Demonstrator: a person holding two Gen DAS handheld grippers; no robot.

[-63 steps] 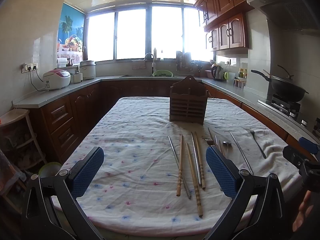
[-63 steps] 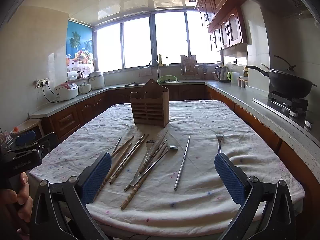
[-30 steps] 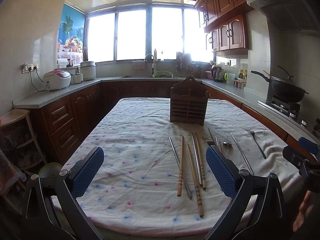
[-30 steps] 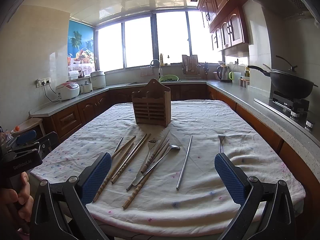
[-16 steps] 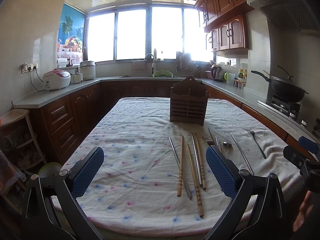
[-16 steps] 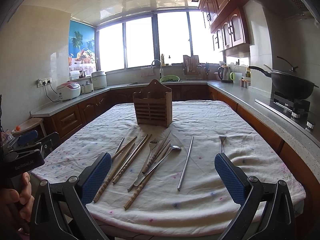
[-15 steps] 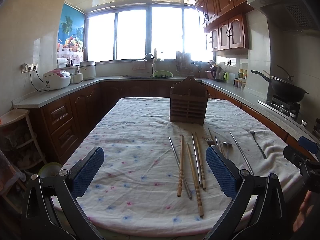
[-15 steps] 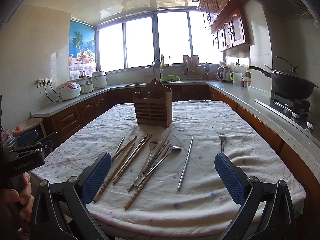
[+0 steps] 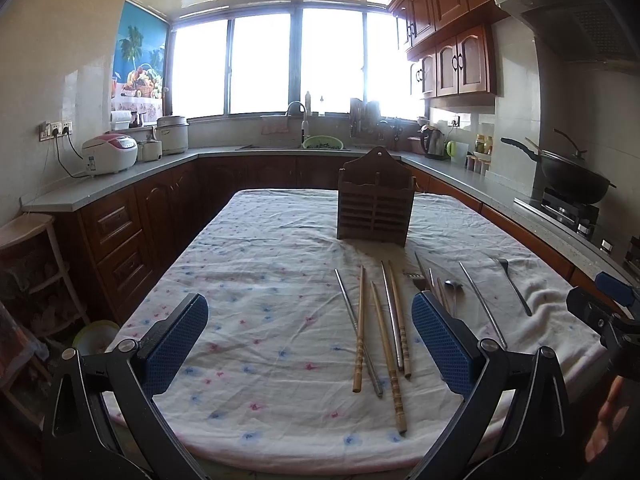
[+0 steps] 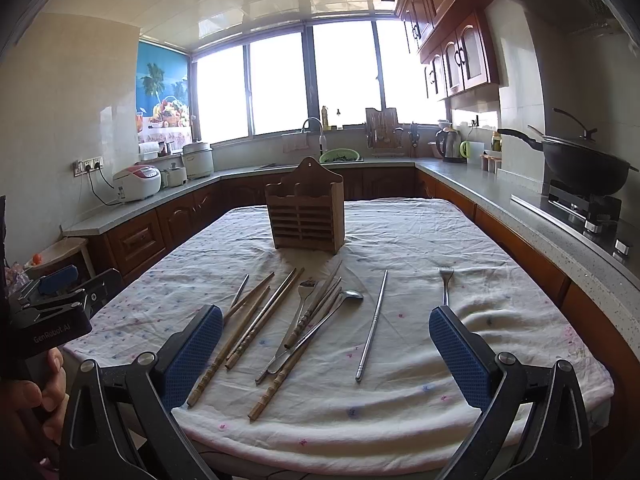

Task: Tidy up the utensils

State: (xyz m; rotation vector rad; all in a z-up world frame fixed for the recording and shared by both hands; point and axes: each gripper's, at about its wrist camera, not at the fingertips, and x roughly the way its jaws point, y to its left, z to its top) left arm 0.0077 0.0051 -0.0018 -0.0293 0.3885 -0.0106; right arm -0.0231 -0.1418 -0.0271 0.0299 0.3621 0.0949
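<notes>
A wooden utensil holder [image 9: 375,208] [image 10: 307,212] stands upright mid-table. In front of it lie several wooden and metal chopsticks [image 9: 380,320] [image 10: 256,320], a spoon [image 10: 352,295], a fork [image 10: 445,284] [image 9: 514,286] and a single metal chopstick [image 10: 372,328] on the flowered cloth [image 9: 260,280]. My left gripper [image 9: 310,344] is open and empty above the near table edge, left of the chopsticks. My right gripper [image 10: 326,356] is open and empty above the near edge, with the utensils between its fingers.
Counters run along three sides with a rice cooker [image 9: 109,154], a sink [image 9: 298,146], a kettle [image 10: 447,145] and a wok on the stove [image 10: 580,166]. A wooden stool [image 9: 28,232] stands at the left. Each view shows the other gripper at its side edge.
The right gripper has drifted slightly forward and up, so the utensils sit a little lower in its view. The left gripper has not moved. Both stay open.
</notes>
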